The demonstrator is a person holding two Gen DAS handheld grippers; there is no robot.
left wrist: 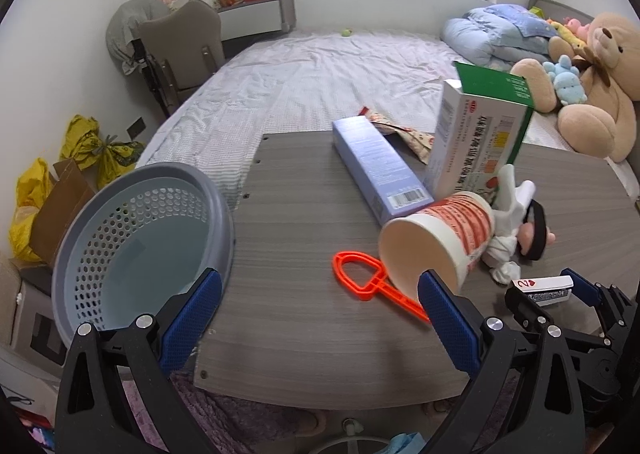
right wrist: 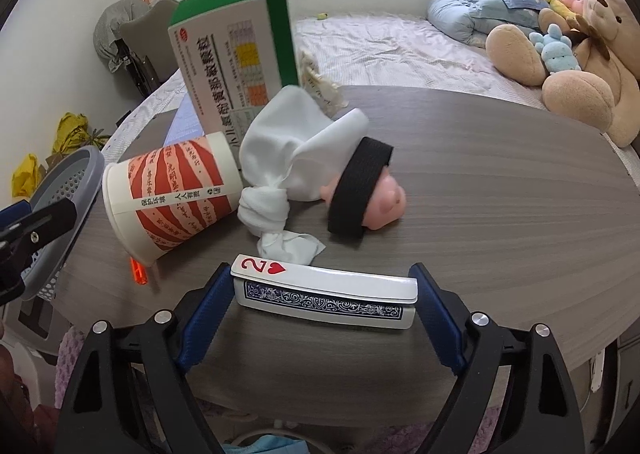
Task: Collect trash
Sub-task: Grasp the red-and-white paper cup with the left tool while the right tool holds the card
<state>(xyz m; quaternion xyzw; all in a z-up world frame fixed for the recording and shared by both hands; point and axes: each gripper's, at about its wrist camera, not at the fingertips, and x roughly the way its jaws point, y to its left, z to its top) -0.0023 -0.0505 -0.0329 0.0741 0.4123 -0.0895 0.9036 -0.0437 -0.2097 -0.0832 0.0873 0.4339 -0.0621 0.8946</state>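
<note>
A grey perforated basket [left wrist: 132, 238] stands at the table's left edge, also in the right wrist view [right wrist: 68, 190]. A paper cup [left wrist: 440, 238] lies on its side mid-table, also in the right wrist view [right wrist: 172, 194]. Beside it are an orange plastic piece [left wrist: 368, 282], a purple box [left wrist: 380, 162], a green-white medicine box [left wrist: 480, 142] and a white cloth doll [right wrist: 320, 170]. My left gripper [left wrist: 320, 302] is open, with the basket rim at its left finger and the cup at its right finger. My right gripper [right wrist: 324, 294] is shut on a deck of playing cards [right wrist: 324, 294].
The grey wood table [left wrist: 312, 222] stands against a bed [left wrist: 320, 66] with a quilt and plush toys [left wrist: 592, 86]. A crumpled wrapper [left wrist: 404, 134] lies behind the boxes. A chair [left wrist: 180, 46] and yellow bags [left wrist: 96, 146] are at the left.
</note>
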